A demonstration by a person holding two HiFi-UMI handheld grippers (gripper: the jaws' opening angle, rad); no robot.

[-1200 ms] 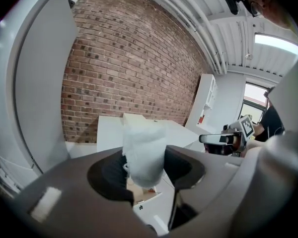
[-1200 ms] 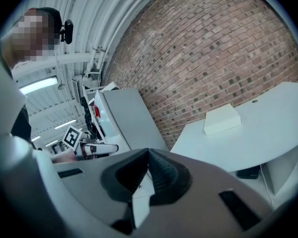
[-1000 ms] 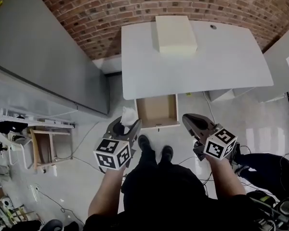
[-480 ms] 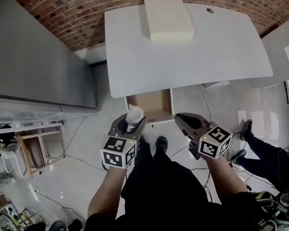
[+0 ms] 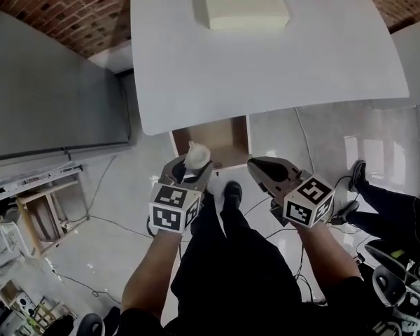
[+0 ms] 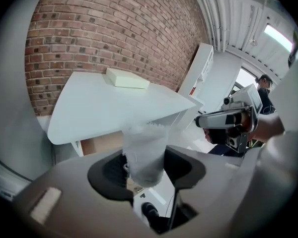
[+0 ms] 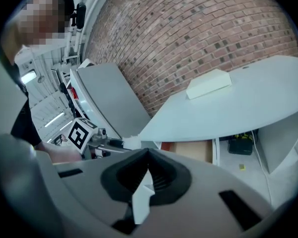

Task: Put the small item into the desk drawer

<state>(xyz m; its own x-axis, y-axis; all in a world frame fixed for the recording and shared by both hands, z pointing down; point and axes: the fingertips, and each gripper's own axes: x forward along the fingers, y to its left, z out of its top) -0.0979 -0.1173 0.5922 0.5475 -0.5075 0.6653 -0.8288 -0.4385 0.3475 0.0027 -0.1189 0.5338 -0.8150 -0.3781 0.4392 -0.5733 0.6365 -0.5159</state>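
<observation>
The small item [image 5: 197, 155], a whitish translucent frayed piece, stands up between the jaws of my left gripper [image 5: 187, 170], which is shut on it. It hangs at the front edge of the open desk drawer [image 5: 213, 138], whose brown inside shows under the white desk [image 5: 266, 68]. In the left gripper view the item [image 6: 145, 152] fills the gap between the dark pads [image 6: 109, 170]. My right gripper [image 5: 257, 168] is beside it at the right, shut with nothing in it; its jaws meet in a point [image 7: 148, 155].
A cream flat box [image 5: 241, 2] lies at the back of the desk. A grey panel [image 5: 49, 96] stands at the left, a wooden stool [image 5: 31, 208] below it. Cables run over the floor. Another person's legs [image 5: 388, 212] are at the right.
Both grippers have come forward to the drawer's front edge, the left one still holding the item. The desk now sits higher and larger in the head view.
</observation>
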